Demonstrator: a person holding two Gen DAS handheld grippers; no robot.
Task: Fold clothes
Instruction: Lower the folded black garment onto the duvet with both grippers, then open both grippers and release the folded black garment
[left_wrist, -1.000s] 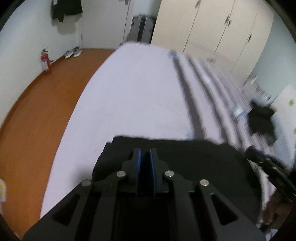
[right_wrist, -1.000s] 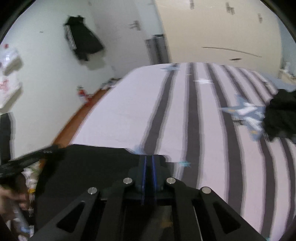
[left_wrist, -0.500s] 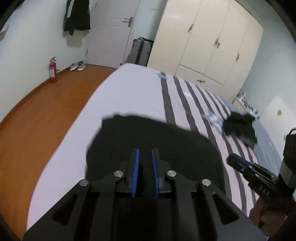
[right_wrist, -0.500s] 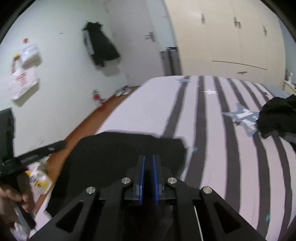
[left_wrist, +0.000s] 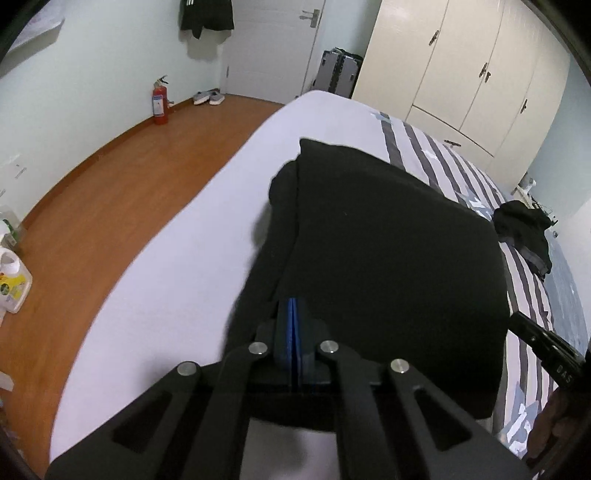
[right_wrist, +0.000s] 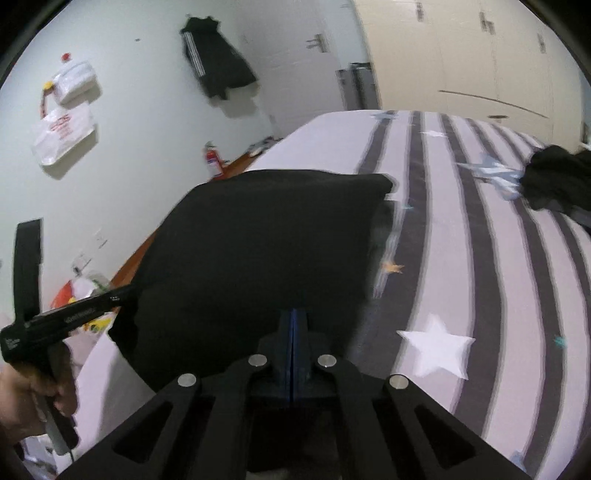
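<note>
While both grippers are carrying the black garment (left_wrist: 388, 258) farther across the bed (left_wrist: 192, 236), left gripper (left_wrist: 291, 328) and right gripper (right_wrist: 292, 332) are pinching its near edge, jaws narrow, completing a fold.

Matt black cloth garment (left_wrist: 388, 258); glossy wood floor (left_wrist: 110, 206); bedsheet (right_wrist: 498, 277) probably cotton.

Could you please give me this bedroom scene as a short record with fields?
surface: striped bed sheet with white stars, plain white on its left part
garment in work: black cloth garment, spread on the bed
left gripper: shut on the garment's near edge
right gripper: shut on the garment's near edge
other clothes: crumpled black pile further along the bed; black jacket hanging on the wall
floor: red fire extinguisher, pair of shoes
</note>
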